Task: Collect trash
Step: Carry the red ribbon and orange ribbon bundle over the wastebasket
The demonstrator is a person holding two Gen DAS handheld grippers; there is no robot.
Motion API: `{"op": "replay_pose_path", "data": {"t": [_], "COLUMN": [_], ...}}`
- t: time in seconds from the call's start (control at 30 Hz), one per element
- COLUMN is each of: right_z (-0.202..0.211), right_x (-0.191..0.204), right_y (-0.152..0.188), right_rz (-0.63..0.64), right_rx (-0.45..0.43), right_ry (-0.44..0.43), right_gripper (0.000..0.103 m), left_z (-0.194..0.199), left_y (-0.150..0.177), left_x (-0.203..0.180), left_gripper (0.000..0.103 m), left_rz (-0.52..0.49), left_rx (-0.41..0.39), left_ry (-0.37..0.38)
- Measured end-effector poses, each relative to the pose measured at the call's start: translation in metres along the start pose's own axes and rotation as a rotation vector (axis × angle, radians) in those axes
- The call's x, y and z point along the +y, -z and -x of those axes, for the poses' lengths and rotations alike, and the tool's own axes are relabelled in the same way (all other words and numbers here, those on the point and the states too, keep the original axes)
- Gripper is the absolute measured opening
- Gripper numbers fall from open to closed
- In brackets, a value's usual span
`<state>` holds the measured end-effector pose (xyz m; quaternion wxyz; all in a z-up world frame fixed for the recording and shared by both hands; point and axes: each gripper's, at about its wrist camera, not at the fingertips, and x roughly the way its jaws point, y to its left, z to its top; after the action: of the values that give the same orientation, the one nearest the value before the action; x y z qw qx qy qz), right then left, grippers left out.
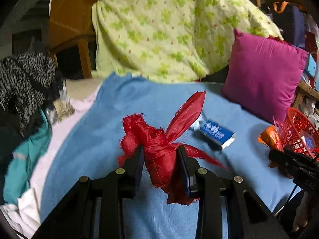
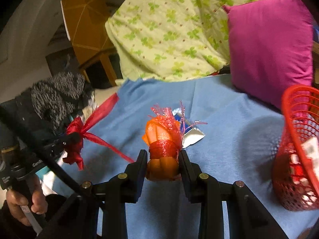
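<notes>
My left gripper (image 1: 161, 153) is shut on a crumpled red ribbon scrap (image 1: 157, 139) and holds it above the blue cloth (image 1: 95, 139). It also shows in the right wrist view (image 2: 74, 139). My right gripper (image 2: 163, 157) is shut on an orange wrapper bundle tied with red mesh (image 2: 162, 139). The bundle also shows in the left wrist view (image 1: 270, 137). A blue and silver wrapper (image 1: 217, 134) lies flat on the cloth beyond both grippers. A red mesh basket (image 2: 299, 139) with some trash in it stands at the right.
A magenta cushion (image 1: 263, 75) and a green-flowered quilt (image 1: 169, 29) lie behind. A speckled dark garment (image 1: 24, 79) and teal and pink clothes (image 1: 30, 149) pile at the left. A wooden chair (image 1: 73, 20) stands at the back left.
</notes>
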<state>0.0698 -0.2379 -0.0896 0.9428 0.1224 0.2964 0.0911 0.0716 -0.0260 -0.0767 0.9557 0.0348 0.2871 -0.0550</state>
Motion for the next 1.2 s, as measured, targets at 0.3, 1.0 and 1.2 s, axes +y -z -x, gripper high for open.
{"op": "replay_pose_path", "data": {"t": [0.3,1.0,1.2], "right_z": [0.066,0.134,0.145], "right_x": [0.001,-0.006,-0.017], "right_y": [-0.021,-0.028,-0.027], "right_rz": [-0.015,0.003,-0.016], "right_rx": [-0.102,-0.236,-0.260], "right_ry": [0.007,0.042,0.050], "right_gripper": [0.034,0.034,0.034], "left_z": [0.036,0.092,0.098], "left_y": [-0.015,-0.036,-0.042], "left_x": [-0.022,-0.075,-0.096], "left_gripper": [0.035,0.035,0.035], "left_rz": [-0.054,-0.152,-0.193], "left_rx": [-0.069,-0.183,-0.199], "left_ry": [-0.026,0.016,0.035]}}
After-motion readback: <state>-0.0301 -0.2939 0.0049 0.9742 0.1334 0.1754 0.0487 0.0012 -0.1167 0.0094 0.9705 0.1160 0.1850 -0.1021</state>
